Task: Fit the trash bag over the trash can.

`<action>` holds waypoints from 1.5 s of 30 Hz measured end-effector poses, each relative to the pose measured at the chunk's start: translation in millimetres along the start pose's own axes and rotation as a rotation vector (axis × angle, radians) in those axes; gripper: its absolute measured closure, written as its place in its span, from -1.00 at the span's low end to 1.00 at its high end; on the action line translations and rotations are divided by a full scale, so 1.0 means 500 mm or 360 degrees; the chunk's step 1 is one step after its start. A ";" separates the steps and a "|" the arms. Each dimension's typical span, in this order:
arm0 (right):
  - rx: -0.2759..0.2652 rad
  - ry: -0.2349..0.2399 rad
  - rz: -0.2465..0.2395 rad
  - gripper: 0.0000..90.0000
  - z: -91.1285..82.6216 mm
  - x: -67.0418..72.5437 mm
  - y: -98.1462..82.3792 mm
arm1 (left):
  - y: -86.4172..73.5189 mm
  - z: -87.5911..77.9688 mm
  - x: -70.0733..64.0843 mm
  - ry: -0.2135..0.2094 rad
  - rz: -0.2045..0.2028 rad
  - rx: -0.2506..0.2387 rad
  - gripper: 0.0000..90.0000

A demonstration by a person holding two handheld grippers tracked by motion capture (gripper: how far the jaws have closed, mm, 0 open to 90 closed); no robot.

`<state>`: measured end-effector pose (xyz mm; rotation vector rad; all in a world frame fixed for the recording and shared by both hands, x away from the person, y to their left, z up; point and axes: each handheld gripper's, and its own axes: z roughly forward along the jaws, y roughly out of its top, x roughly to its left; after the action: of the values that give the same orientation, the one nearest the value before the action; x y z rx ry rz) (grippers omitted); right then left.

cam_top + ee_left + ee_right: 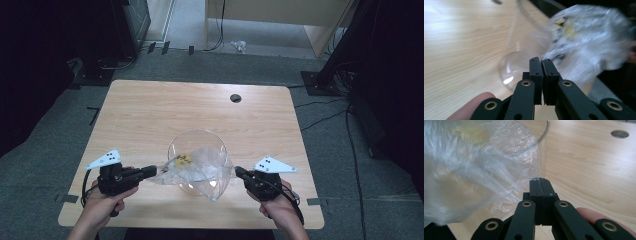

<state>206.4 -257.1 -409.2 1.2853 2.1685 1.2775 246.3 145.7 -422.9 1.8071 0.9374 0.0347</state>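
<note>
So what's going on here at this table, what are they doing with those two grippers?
A person holds a crinkled clear plastic bag stretched between two handheld black grippers over a round clear glass bowl on the light wooden table. The left gripper pinches the bag's left edge, the right gripper its right edge, both with jaws shut. Something yellow sits in the bag.

The high view looks forward and down from above the person's side onto the whole pale wooden worktop (150,115), far enough back to take in grey floor around it. The left gripper view rides low and close behind the left black claw (541,60), facing along the worktop into a crumpled clear plastic bag (594,37) and a clear glass bowl (511,62). The right gripper view sits equally close behind the right black claw (540,180), sharing that bag and bowl from the opposite side.
</note>
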 end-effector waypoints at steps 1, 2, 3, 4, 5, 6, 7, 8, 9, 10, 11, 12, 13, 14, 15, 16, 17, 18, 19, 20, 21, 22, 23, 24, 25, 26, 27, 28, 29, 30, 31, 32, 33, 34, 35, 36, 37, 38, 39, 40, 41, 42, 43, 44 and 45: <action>0.0008 -0.0006 -0.0001 1.00 0.008 0.000 -0.003 | -0.002 0.008 0.002 0.0049 0.0027 0.0015 0.92; 0.0020 -0.0008 -0.0006 1.00 0.015 0.000 -0.004 | -0.002 0.014 0.004 0.0077 0.0044 0.0026 0.91; 0.0023 -0.0012 -0.0009 1.00 0.023 0.002 -0.005 | -0.002 0.021 0.004 0.0088 0.0050 0.0031 0.91; 0.0032 -0.0017 -0.0011 1.00 0.029 0.004 -0.006 | -0.002 0.029 0.003 0.0129 0.0085 0.0045 0.91; 0.0039 -0.0021 -0.0017 1.00 0.035 0.007 -0.006 | -0.002 0.037 0.000 0.0175 0.0125 0.0055 0.91; 0.0047 -0.0025 -0.0026 1.00 0.041 0.010 -0.007 | 0.000 0.043 -0.002 0.0192 0.0140 0.0057 0.91; 0.0051 -0.0036 -0.0040 0.98 0.047 0.013 -0.008 | 0.001 0.048 -0.004 0.0219 0.0160 0.0054 0.91; 0.0058 -0.0076 -0.0070 0.96 0.053 0.017 -0.009 | 0.004 0.053 -0.009 0.0280 0.0203 0.0044 0.90; 0.0068 -0.0122 -0.0109 0.94 0.058 0.021 -0.011 | 0.006 0.055 -0.011 0.0306 0.0221 0.0041 0.90; 0.0067 -0.0130 -0.0122 0.91 0.061 0.022 -0.012 | 0.008 0.057 -0.012 0.0331 0.0232 0.0028 0.90; 0.0066 -0.0135 -0.0123 0.88 0.062 0.023 -0.013 | 0.011 0.059 -0.013 0.0363 0.0237 0.0013 0.89; 0.0056 -0.0141 -0.0139 0.83 0.061 0.023 -0.014 | 0.012 0.058 -0.013 0.0377 0.0232 0.0003 0.87; 0.0040 -0.0143 -0.0153 0.74 0.060 0.023 -0.015 | 0.014 0.057 -0.013 0.0389 0.0221 -0.0018 0.84; 0.0004 -0.0134 -0.0175 0.61 0.057 0.022 -0.017 | 0.014 0.054 -0.013 0.0392 0.0213 -0.0042 0.74; -0.0031 -0.0112 -0.0189 0.44 0.052 0.021 -0.019 | 0.015 0.051 -0.014 0.0384 0.0204 -0.0073 0.55; -0.0079 -0.0098 -0.0193 0.30 0.045 0.019 -0.020 | 0.017 0.045 -0.015 0.0352 0.0206 -0.0107 0.40; -0.0126 -0.0096 -0.0197 0.20 0.037 0.018 -0.019 | 0.018 0.039 -0.016 0.0304 0.0196 -0.0146 0.30; -0.0168 -0.0088 -0.0198 0.12 0.029 0.015 -0.017 | 0.020 0.033 -0.017 0.0257 0.0184 -0.0174 0.21; -0.0195 -0.0072 -0.0192 0.05 0.021 0.014 -0.013 | 0.023 0.028 -0.019 0.0222 0.0177 -0.0185 0.15; -0.0223 -0.0054 -0.0199 -0.02 0.012 0.013 -0.009 | 0.026 0.024 -0.022 0.0201 0.0178 -0.0191 0.07; -0.0243 -0.0033 -0.0210 -0.09 0.004 0.014 -0.005 | 0.028 0.021 -0.025 0.0194 0.0185 -0.0202 0.01; -0.0263 -0.0020 -0.0230 -0.14 -0.003 0.016 -0.002 | 0.031 0.017 -0.029 0.0192 0.0195 -0.0207 -0.03; -0.0281 -0.0009 -0.0262 -0.18 -0.010 0.018 0.001 | 0.033 0.015 -0.032 0.0184 0.0198 -0.0219 -0.05; -0.0296 0.0003 -0.0285 -0.23 -0.015 0.022 0.003 | 0.035 0.013 -0.035 0.0175 0.0194 -0.0233 -0.07; -0.0313 0.0012 -0.0321 -0.26 -0.020 0.025 0.005 | 0.037 0.011 -0.038 0.0173 0.0204 -0.0239 -0.09; -0.0324 0.0014 -0.0347 -0.31 -0.023 0.030 0.006 | 0.039 0.010 -0.042 0.0174 0.0207 -0.0248 -0.10; -0.0332 0.0009 -0.0362 -0.34 -0.026 0.034 0.008 | 0.041 0.010 -0.044 0.0171 0.0215 -0.0250 -0.11; -0.0342 0.0014 -0.0363 -0.36 -0.029 0.037 0.010 | 0.043 0.010 -0.047 0.0175 0.0223 -0.0253 -0.12; -0.0355 0.0026 -0.0363 -0.38 -0.031 0.039 0.012 | 0.045 0.010 -0.050 0.0186 0.0240 -0.0254 -0.13; -0.0368 0.0043 -0.0364 -0.41 -0.034 0.041 0.014 | 0.046 0.010 -0.052 0.0194 0.0253 -0.0251 -0.14; -0.0366 0.0049 -0.0355 -0.41 -0.035 0.041 0.015 | 0.047 0.011 -0.054 0.0207 0.0272 -0.0252 -0.15; -0.0371 0.0054 -0.0362 -0.41 -0.037 0.040 0.017 | 0.048 0.011 -0.056 0.0219 0.0279 -0.0250 -0.15; -0.0373 0.0058 -0.0355 -0.41 -0.039 0.040 0.017 | 0.049 0.010 -0.056 0.0213 0.0280 -0.0254 -0.15; -0.0376 0.0062 -0.0355 -0.39 -0.040 0.038 0.018 | 0.050 0.008 -0.057 0.0208 0.0282 -0.0263 -0.16; -0.0378 0.0054 -0.0351 -0.34 -0.041 0.036 0.019 | 0.052 0.006 -0.059 0.0211 0.0290 -0.0274 -0.16; -0.0382 0.0040 -0.0342 -0.23 -0.042 0.034 0.018 | 0.053 0.004 -0.060 0.0211 0.0300 -0.0278 -0.15; -0.0382 0.0039 -0.0333 -0.13 -0.044 0.032 0.018 | 0.055 0.003 -0.061 0.0209 0.0310 -0.0283 -0.15; -0.0381 0.0045 -0.0326 -0.07 -0.044 0.029 0.019 | 0.057 0.003 -0.063 0.0211 0.0321 -0.0291 -0.14; -0.0375 0.0053 -0.0314 -0.04 -0.045 0.028 0.020 | 0.059 0.003 -0.064 0.0217 0.0330 -0.0297 -0.12; -0.0377 0.0055 -0.0314 -0.05 -0.045 0.028 0.020 | 0.061 0.003 -0.066 0.0227 0.0349 -0.0305 -0.11; -0.0379 0.0059 -0.0310 -0.07 -0.045 0.029 0.021 | 0.063 0.004 -0.069 0.0231 0.0358 -0.0319 -0.07; -0.0378 0.0056 -0.0311 -0.12 -0.044 0.031 0.022 | 0.064 0.004 -0.071 0.0232 0.0363 -0.0331 -0.04; -0.0382 0.0052 -0.0319 -0.15 -0.043 0.033 0.022 | 0.066 0.004 -0.073 0.0234 0.0370 -0.0341 -0.02; -0.0382 0.0055 -0.0323 -0.19 -0.043 0.035 0.023 | 0.068 0.004 -0.075 0.0232 0.0375 -0.0355 0.03; -0.0383 0.0058 -0.0332 -0.22 -0.043 0.036 0.024 | 0.068 0.005 -0.077 0.0232 0.0378 -0.0371 0.16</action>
<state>189.2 -251.5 -384.6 0.9235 2.0351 1.4312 240.2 115.6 -381.4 1.7046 0.7795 0.4133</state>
